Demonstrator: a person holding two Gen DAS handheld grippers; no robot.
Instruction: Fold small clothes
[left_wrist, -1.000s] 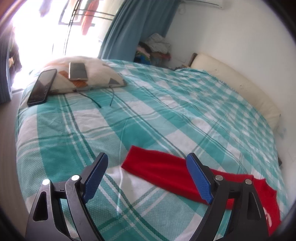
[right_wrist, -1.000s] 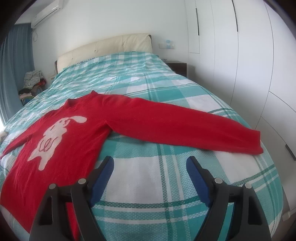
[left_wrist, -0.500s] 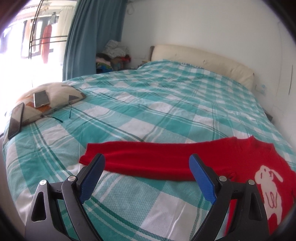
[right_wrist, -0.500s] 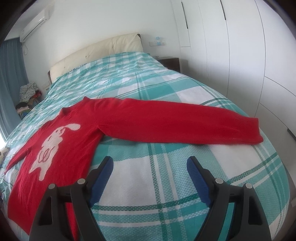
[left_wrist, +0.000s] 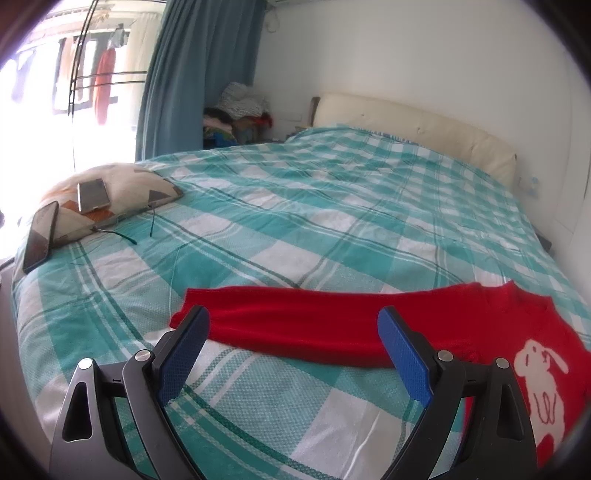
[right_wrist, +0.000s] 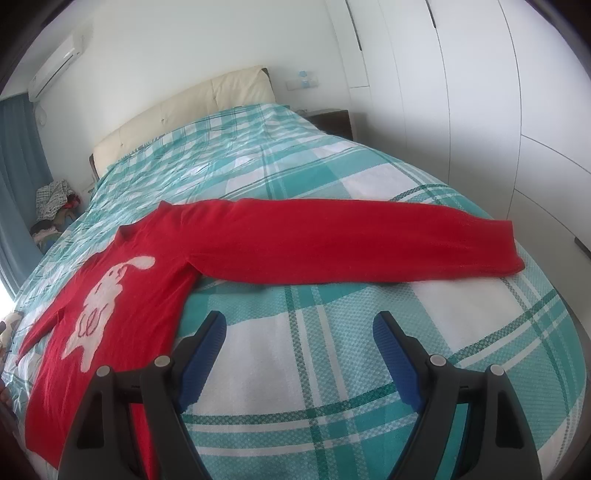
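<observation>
A red sweater (right_wrist: 147, 288) with a white rabbit on the chest lies flat on the teal checked bed, both sleeves stretched out sideways. In the left wrist view its left sleeve (left_wrist: 303, 317) runs across just beyond my left gripper (left_wrist: 293, 332), which is open and empty above the bedspread. In the right wrist view the right sleeve (right_wrist: 351, 240) lies further out, ahead of my right gripper (right_wrist: 295, 332), also open and empty. The sweater body (left_wrist: 517, 354) shows at the right of the left wrist view.
A patterned pillow (left_wrist: 125, 192) at the bed's left edge carries two phones (left_wrist: 92, 194) and a thin cable. The cream headboard (right_wrist: 184, 110) is at the far end. White wardrobe doors (right_wrist: 480, 92) stand to the right, blue curtain (left_wrist: 192, 74) to the left.
The left gripper has swung to the right, bringing the sleeve and rabbit body into view. The right gripper has shifted slightly, with the right sleeve now lying more level. Both stayed open.
</observation>
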